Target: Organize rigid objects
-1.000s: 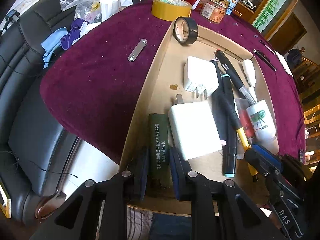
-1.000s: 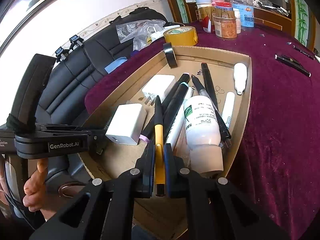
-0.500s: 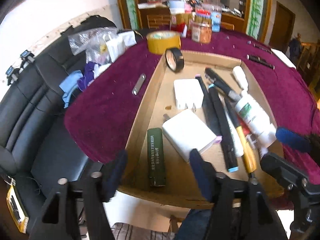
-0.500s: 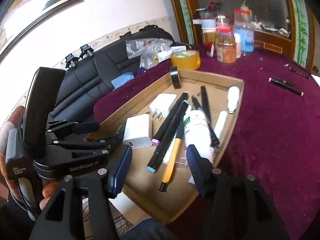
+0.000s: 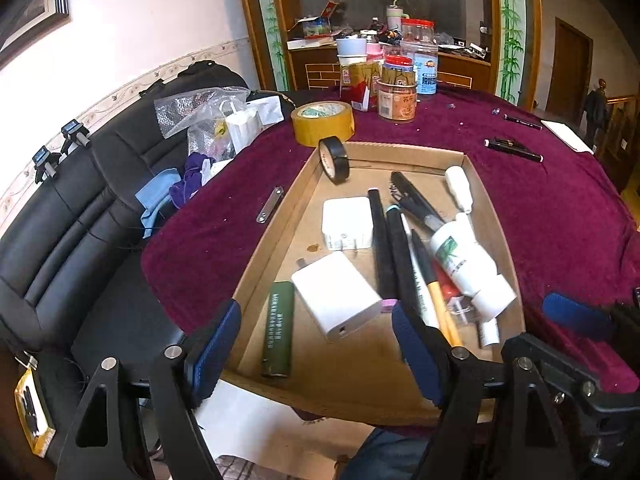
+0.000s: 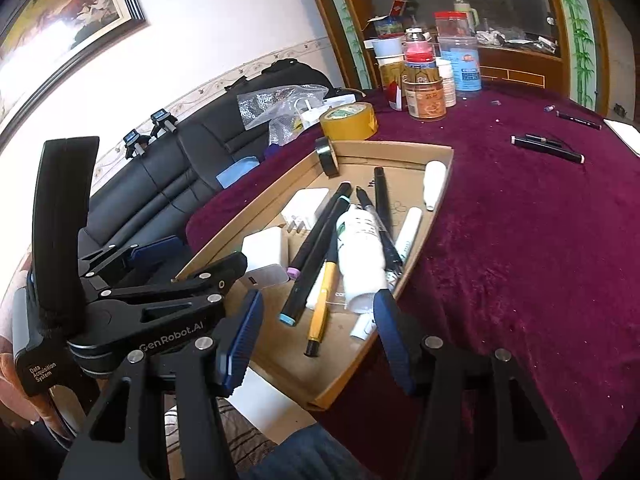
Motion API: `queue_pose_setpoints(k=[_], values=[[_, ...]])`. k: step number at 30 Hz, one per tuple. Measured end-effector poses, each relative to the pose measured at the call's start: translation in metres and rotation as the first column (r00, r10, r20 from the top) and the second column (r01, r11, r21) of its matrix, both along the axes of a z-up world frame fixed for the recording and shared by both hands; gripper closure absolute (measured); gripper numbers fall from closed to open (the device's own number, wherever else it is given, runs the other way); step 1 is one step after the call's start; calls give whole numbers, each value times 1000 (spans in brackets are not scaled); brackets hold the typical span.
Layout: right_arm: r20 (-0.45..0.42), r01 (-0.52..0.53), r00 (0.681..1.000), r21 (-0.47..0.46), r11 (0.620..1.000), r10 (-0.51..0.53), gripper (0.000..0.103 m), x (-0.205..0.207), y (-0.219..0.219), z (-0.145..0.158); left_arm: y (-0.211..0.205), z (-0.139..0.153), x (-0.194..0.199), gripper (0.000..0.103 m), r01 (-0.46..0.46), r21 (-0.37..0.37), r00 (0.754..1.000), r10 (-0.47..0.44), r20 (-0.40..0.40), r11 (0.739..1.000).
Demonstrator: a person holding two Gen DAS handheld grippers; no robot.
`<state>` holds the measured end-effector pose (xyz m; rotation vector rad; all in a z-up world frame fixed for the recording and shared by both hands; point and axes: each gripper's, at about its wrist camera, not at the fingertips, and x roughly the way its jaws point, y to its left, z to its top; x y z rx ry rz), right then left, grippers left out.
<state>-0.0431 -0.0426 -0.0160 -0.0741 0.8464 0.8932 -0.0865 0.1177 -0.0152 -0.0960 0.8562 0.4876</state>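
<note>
A shallow cardboard tray (image 5: 304, 188) (image 6: 436, 184) sits on the purple tablecloth. It holds a dark green stick (image 5: 277, 328), two white chargers (image 5: 336, 294) (image 5: 347, 222), black markers (image 5: 382, 240), a yellow pen (image 5: 440, 308) (image 6: 318, 312), a white bottle (image 5: 468, 264) (image 6: 360, 252) and black tape (image 5: 335, 159). My left gripper (image 5: 316, 344) is open and empty, held back above the tray's near edge. My right gripper (image 6: 316, 340) is open and empty, just behind the yellow pen. The left gripper's body (image 6: 120, 308) shows in the right wrist view.
A yellow tape roll (image 5: 322, 122), jars and cups (image 5: 396, 88) stand behind the tray. A metal strip (image 5: 270, 210) lies left of it, black pens (image 5: 514, 148) far right. Plastic bags (image 5: 216, 124) and cloths lie on a black sofa (image 5: 60, 248) at left.
Both grippers let go, the left of the green stick and the right of the yellow pen, opened wide and pulled back and up from the tray.
</note>
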Motion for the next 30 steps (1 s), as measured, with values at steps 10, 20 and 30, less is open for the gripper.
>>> queue_pose_setpoints(k=[10, 20, 30], values=[[7, -20, 1000, 2, 1000, 20, 39, -2, -11, 9, -19, 10, 0, 14, 4, 82, 999, -7, 34, 997], [21, -9, 1000, -35, 999, 10, 36, -4, -4, 5, -13, 11, -5, 10, -23, 108, 999, 18, 51, 994], [37, 11, 999, -104, 994, -7, 36, -3, 10, 0, -2, 6, -8, 10, -25, 73, 998, 21, 53, 997]])
